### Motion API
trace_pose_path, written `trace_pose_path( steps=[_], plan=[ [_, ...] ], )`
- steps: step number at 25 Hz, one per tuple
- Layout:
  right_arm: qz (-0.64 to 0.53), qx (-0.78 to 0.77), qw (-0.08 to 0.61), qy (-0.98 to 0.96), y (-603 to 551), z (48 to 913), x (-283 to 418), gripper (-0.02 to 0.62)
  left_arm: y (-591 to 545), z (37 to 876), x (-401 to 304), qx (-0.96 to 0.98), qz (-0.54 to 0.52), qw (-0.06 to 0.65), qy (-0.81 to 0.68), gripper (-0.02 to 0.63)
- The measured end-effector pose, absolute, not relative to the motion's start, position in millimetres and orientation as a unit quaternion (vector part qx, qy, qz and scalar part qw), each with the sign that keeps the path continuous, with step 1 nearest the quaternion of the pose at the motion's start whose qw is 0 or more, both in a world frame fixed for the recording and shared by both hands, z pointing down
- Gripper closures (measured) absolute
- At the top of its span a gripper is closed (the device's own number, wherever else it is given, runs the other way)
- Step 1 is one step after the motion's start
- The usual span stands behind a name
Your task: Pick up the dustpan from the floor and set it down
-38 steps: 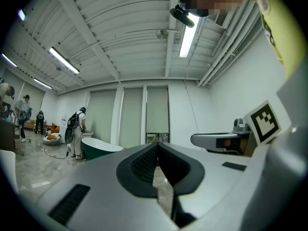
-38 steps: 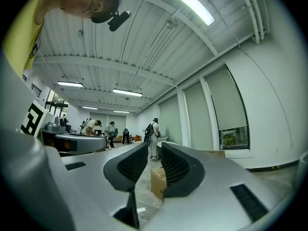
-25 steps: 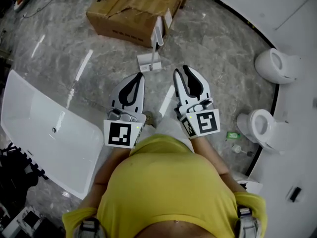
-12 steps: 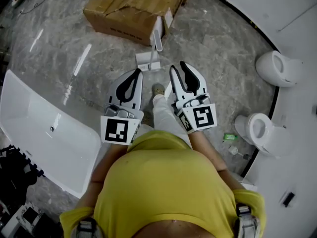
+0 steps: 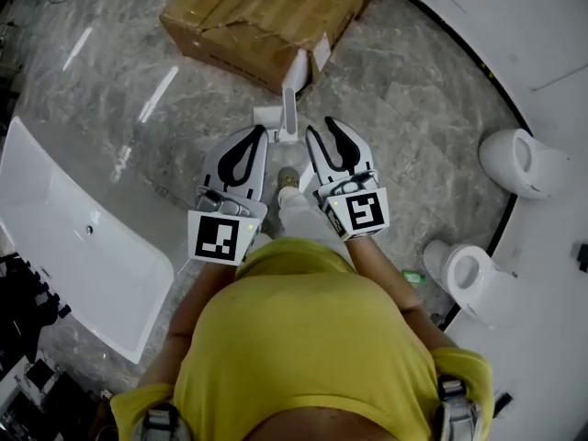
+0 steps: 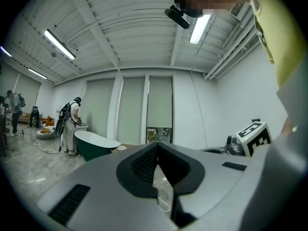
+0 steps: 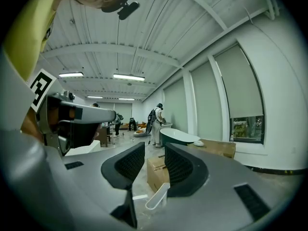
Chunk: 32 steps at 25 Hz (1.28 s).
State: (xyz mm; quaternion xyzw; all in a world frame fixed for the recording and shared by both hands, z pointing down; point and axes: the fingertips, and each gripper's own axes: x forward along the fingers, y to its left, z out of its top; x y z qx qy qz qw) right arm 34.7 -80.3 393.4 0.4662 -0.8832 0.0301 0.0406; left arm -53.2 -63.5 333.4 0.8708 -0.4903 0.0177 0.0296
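I hold both tools level over the grey marble floor (image 5: 404,90), side by side, with my own shoe (image 5: 288,178) showing between them. My left gripper (image 5: 259,134) is narrow: its two jaws meet at the tips and nothing sits between them. My right gripper (image 5: 321,127) stands part open, its jaws have just been opening, and the pads press on nothing. The white dustpan (image 5: 272,116) rests on the floor just ahead of both sets of tips, roughly in line with the gap between the two tools, with its handle (image 7: 158,196) rising at a tilt. Along the right jaws I see that handle through the gap, beyond the pads and apart from them. Just behind the dustpan lies a torn cardboard box (image 5: 262,12), the handle's top reaching its near corner. To my left a long white bathtub (image 5: 64,228) lies on the floor, well apart from the dustpan. To my right two white toilets (image 5: 519,159) sit near the curved dark line at the floor's edge.
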Motion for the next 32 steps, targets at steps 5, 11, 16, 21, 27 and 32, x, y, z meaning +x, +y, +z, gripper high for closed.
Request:
trace_pose_path(
  steps=[5, 11, 16, 21, 27, 32],
  plan=[
    [0.061, 0.435, 0.063, -0.896, -118.4, 425.4, 42.1, 0.446, -101.8, 340.8, -42.5, 0.856, 0.026, 0.034, -0.515, 0.606],
    [0.088, 0.380, 0.102, -0.915, -143.1, 470.3, 32.3, 0.434, -132.2, 351.4, -43.0, 0.837, 0.038, 0.040, -0.545, 0.606],
    [0.141, 0.346, 0.129, -0.919, -147.5, 512.8, 28.5, 0.409, -142.0, 359.3, -42.1, 0.830, 0.050, 0.041, -0.555, 0.606],
    [0.212, 0.322, 0.142, -0.912, -149.1, 547.2, 23.0, 0.380, -149.1, 370.3, -44.6, 0.829, 0.060, 0.054, -0.554, 0.606],
    [0.307, 0.288, 0.146, -0.895, -147.0, 576.0, 9.8, 0.339, -157.7, 381.3, -44.4, 0.837, 0.072, 0.061, -0.538, 0.606],
    [0.400, 0.261, 0.130, -0.869, -148.4, 594.0, 2.2, 0.309, -170.1, 392.3, -47.8, 0.843, 0.084, 0.070, -0.527, 0.606]
  ],
)
